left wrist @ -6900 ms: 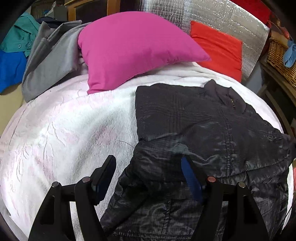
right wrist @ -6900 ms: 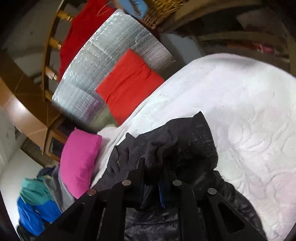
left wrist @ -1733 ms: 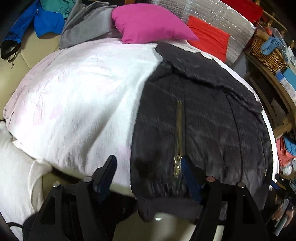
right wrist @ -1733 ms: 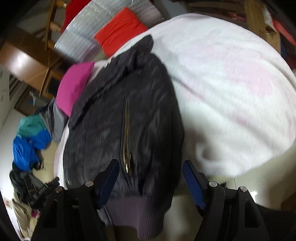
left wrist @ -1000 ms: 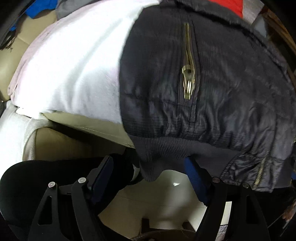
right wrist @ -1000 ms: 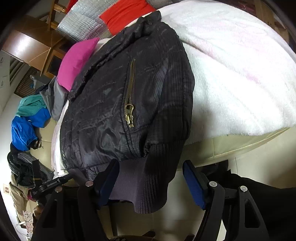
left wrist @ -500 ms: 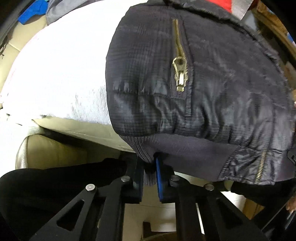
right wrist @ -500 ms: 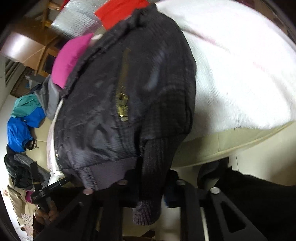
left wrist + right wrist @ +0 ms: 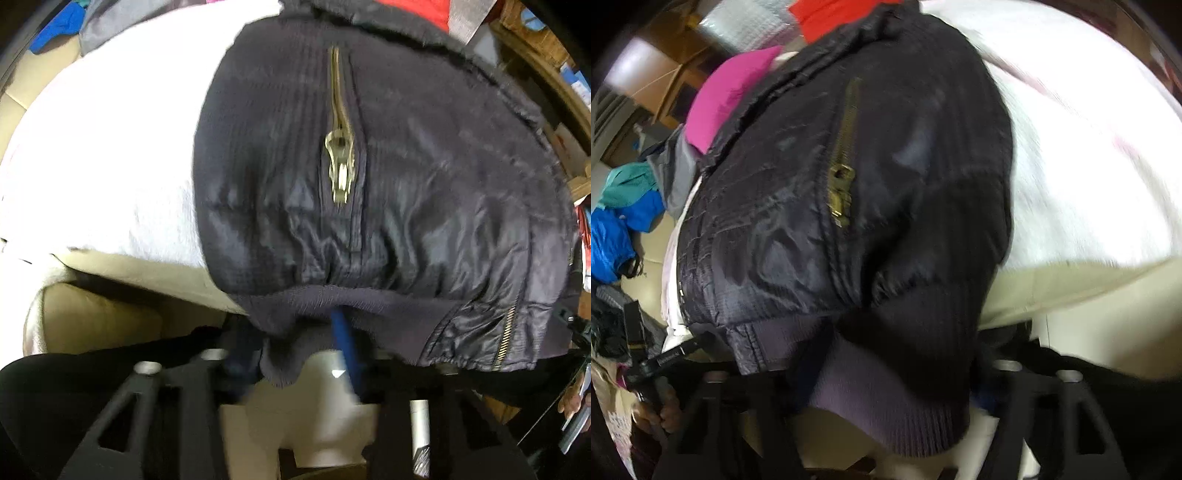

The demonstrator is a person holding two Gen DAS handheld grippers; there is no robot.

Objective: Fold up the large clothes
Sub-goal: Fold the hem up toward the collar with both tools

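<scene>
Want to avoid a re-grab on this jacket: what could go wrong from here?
1. Both tools' jaws are opening with ribbed cloth between them: the hem in the left tool, a cuff in the right tool. The jacket could slip free.
2. The hem overhangs the edge of the white cover, so a dropped end may slide to the floor.

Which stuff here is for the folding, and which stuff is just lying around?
For the folding:
- black jacket, hanging over the bed's edge
- left tongs, opening a bit, hem between them
- right tongs, opening a bit, cuff and hem between them
- white blanket it lies on

Just lying around:
- pink pillow
- red cushion
- blue and teal clothes
</scene>
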